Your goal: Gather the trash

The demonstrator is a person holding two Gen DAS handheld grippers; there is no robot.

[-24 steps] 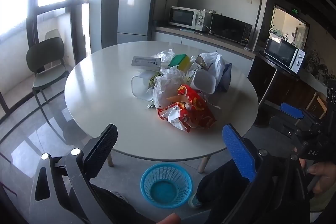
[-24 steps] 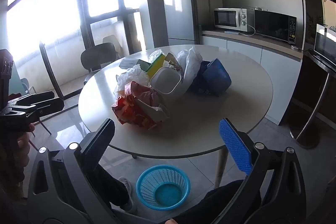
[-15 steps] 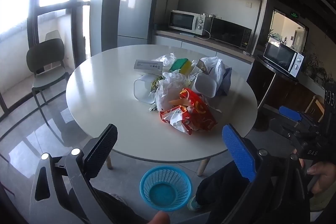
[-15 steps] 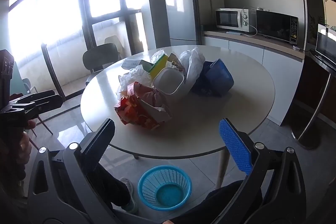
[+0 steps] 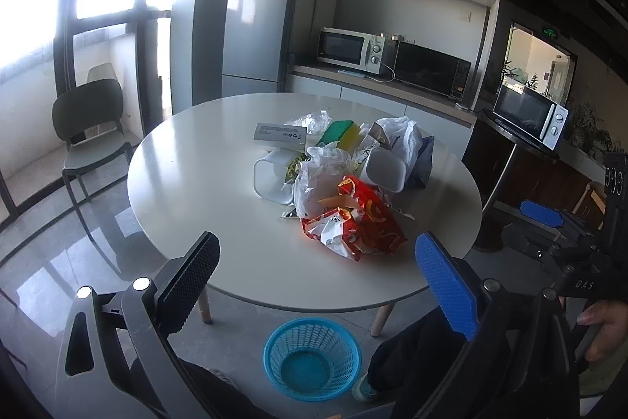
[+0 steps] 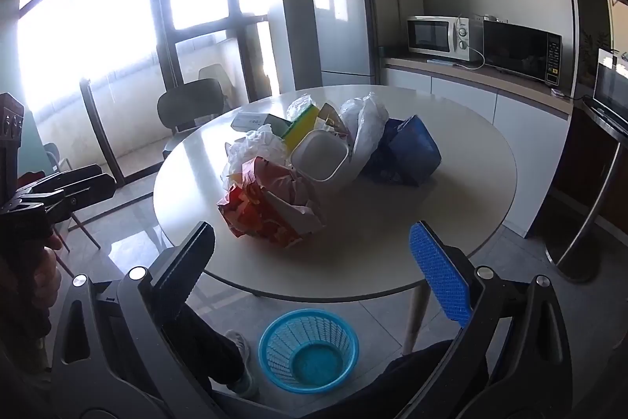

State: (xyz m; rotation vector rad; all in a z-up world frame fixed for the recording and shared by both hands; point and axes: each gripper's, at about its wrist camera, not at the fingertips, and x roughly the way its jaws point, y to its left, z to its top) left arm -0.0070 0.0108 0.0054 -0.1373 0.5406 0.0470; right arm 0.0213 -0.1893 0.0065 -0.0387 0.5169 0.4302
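A heap of trash lies on the round white table [image 5: 204, 183]: a red and yellow paper bag [image 5: 361, 222] [image 6: 271, 211] nearest me, crumpled white plastic [image 5: 318, 175], white plastic tubs [image 5: 271, 179] [image 6: 320, 160], a green and yellow sponge [image 5: 341, 136], a flat white box [image 5: 279, 134] and a blue bag [image 6: 408, 152]. A blue mesh waste basket [image 5: 312, 360] [image 6: 309, 352] stands on the floor below the table's near edge. My left gripper [image 5: 314, 281] and right gripper [image 6: 314, 262] are both open and empty, short of the table and above the basket.
A dark chair [image 5: 92, 132] stands left of the table by the windows. A fridge [image 5: 255, 34], a counter with microwaves [image 5: 349, 50] and a side stand [image 5: 530, 120] line the back and right. My legs show beside the basket.
Both grippers have moved a little nearer the table and tilted down slightly; the trash heap looks larger. Both stay open and empty.
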